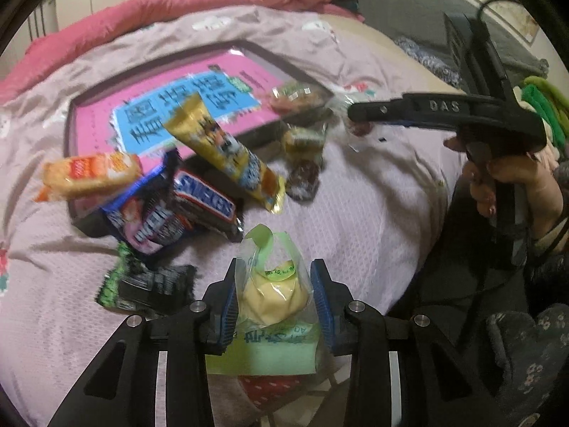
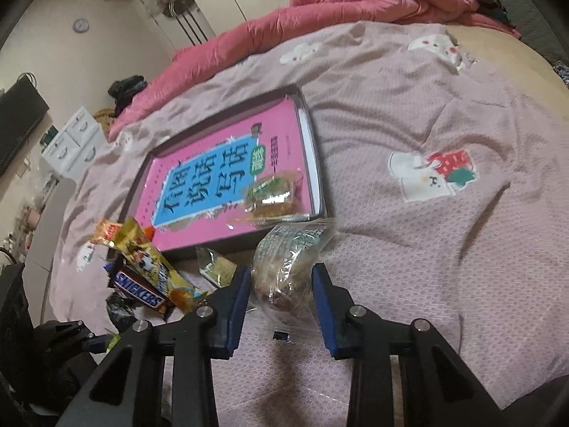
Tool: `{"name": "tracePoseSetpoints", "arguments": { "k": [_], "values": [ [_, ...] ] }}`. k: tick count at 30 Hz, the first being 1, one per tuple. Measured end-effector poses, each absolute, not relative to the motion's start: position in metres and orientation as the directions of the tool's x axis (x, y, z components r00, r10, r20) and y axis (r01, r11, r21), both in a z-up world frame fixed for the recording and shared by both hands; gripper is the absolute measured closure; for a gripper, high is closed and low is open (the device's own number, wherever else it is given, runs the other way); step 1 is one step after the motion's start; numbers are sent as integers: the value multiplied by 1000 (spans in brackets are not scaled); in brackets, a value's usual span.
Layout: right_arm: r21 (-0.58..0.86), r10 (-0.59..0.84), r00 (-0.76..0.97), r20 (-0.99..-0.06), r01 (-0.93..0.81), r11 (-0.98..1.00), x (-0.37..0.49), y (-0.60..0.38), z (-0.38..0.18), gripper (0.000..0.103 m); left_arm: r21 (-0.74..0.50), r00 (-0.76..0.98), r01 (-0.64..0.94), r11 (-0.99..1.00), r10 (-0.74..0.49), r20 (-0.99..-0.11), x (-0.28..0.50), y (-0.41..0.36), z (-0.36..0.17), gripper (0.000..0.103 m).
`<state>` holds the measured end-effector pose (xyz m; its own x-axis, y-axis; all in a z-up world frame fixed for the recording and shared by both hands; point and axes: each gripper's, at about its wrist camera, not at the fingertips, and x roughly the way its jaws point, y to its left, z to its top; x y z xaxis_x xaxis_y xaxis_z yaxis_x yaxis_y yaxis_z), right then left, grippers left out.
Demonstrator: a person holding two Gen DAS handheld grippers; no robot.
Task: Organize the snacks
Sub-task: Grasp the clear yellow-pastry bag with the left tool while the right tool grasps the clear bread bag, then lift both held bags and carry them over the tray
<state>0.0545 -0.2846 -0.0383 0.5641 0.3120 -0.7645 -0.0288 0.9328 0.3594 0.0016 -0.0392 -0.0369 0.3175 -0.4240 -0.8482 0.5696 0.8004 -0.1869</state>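
Fingers of the left gripper point(image 1: 274, 302) are clenching one clear-wrapped yellow pastry point(image 1: 272, 293) above the bed point(image 1: 373, 206); fingers of the right gripper point(image 2: 281, 302) are flanking one clear-bagged bun point(image 2: 288, 267), though contact is unclear. Beyond are lying one Snickers bar point(image 1: 204, 201), one gold snack tube point(image 1: 227, 153), one orange cracker pack point(image 1: 89, 174), and one tray point(image 2: 316, 163) holding one pink book point(image 2: 220, 174) and one wrapped cake point(image 2: 274, 195).

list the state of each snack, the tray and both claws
left claw: shut on yellow pastry bag
right claw: around clear cake bag, grip unclear
tray: on bedspread, holds pink book
wrapped cake: lying on the book
snickers bar: in pile beside tray
gold packet: leaning across pile
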Motion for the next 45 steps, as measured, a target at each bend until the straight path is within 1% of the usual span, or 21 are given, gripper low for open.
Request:
{"name": "tracePoseSetpoints", "arguments": {
  "k": [4, 8, 12, 19, 32, 38, 41, 45],
  "values": [
    [360, 329, 622, -711, -80, 930, 51, -280, -22, 67, -196, 371, 541, 818, -441, -817, 3, -27, -22, 64],
    [331, 332, 666, -668, -133, 934, 47, -272, -8, 67, -202, 422, 498, 843, -439, -793, 10, -19, -13, 64],
    [319, 338, 702, -626, -165, 933, 46, -268, 1, 67, -211, 477, 440, 873, -426, -769, 23, -4, -4, 64],
    [329, 362, 727, -583, -196, 924, 43, -265, 8, 67, -210, 568, 346, 914, -382, -729, 31, 25, 11, 64],
    [314, 346, 755, -557, -195, 929, 45, -266, 11, 67, -244, 658, 199, 949, -314, -685, 54, 55, 18, 64],
    [311, 345, 758, -554, -196, 930, 48, -265, 12, 67, -250, 672, 136, 959, -274, -688, 72, 72, 11, 64],
    [312, 346, 757, -554, -196, 930, 49, -265, 11, 67, -223, 675, 117, 968, -242, -697, 82, 73, 4, 64],
    [310, 348, 755, -556, -199, 929, 52, -264, 9, 67, -208, 666, 115, 971, -231, -709, 94, 70, -6, 64]
  ]
}}
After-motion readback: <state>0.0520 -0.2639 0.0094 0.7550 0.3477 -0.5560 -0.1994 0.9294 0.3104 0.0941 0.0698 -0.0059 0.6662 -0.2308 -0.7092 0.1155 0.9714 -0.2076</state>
